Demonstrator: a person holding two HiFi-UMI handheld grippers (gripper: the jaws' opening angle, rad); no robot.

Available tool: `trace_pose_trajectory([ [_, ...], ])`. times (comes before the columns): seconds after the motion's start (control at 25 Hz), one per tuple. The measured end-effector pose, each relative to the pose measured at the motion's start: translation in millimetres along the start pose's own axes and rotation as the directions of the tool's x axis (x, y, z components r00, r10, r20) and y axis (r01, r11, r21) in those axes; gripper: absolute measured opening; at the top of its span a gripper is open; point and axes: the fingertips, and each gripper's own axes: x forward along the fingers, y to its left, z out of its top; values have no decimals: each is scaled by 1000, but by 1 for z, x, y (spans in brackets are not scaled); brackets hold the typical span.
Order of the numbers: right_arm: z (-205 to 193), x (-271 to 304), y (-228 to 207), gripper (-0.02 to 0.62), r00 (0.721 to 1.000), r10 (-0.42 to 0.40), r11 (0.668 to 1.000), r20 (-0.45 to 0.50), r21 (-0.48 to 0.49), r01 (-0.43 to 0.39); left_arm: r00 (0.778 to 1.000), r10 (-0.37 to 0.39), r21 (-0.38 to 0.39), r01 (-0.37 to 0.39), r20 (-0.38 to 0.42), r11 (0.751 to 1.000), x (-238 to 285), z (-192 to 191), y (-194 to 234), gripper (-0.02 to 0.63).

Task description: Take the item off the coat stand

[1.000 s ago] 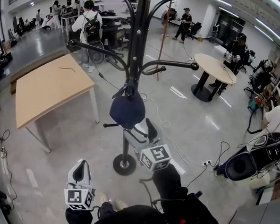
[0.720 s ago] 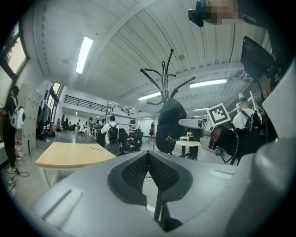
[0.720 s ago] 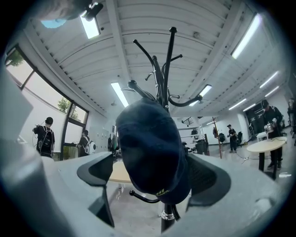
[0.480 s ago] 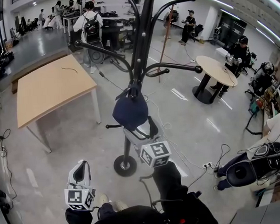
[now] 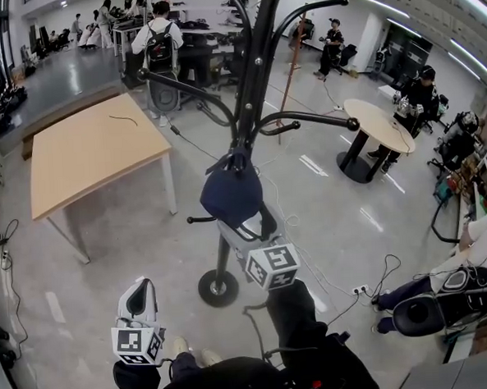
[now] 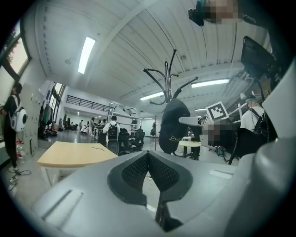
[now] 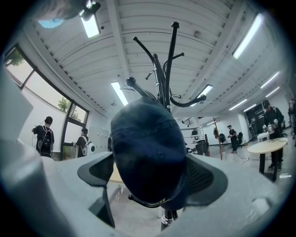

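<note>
A dark navy cap (image 5: 231,194) hangs from a low hook of the black coat stand (image 5: 253,74). My right gripper (image 5: 247,222) reaches level to the cap's lower edge. In the right gripper view the cap (image 7: 148,152) fills the space between the wide-apart pads (image 7: 95,171). Those jaws have just been opening, and they do not press on the cap. My left gripper (image 5: 138,293) is held low at the left, well away from the stand, with its jaws together and nothing in them. From the left gripper view I see the cap (image 6: 173,125) and the right gripper's marker cube (image 6: 217,111).
The stand's round base (image 5: 219,287) rests on the grey floor just ahead of my feet. A wooden table (image 5: 93,149) stands to the left and a round table (image 5: 379,120) to the right. Cables (image 5: 372,276) cross the floor. Several people are at the back.
Both hands stay nearly where they were. The right gripper's jaws stand slightly wider around the cap's lower edge. The head view has shifted a little.
</note>
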Motion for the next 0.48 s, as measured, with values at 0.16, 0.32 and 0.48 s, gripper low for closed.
trace_pose_trajectory([
  [0.16,2,0,-2,443,1000,-4,1000,-8,-8,4,1000,6,-2,-6,0,1000,0,1,1,3],
  [0.32,2,0,-3,400,1000,-5,1000,-20,-20,4,1000,10,-1,-10,3,1000,0,3,1,3],
  [0.48,3,1,-6,342,1000,-11,1000,-27,-18,10,1000,11,-1,-11,2,1000,2,4,2,3],
])
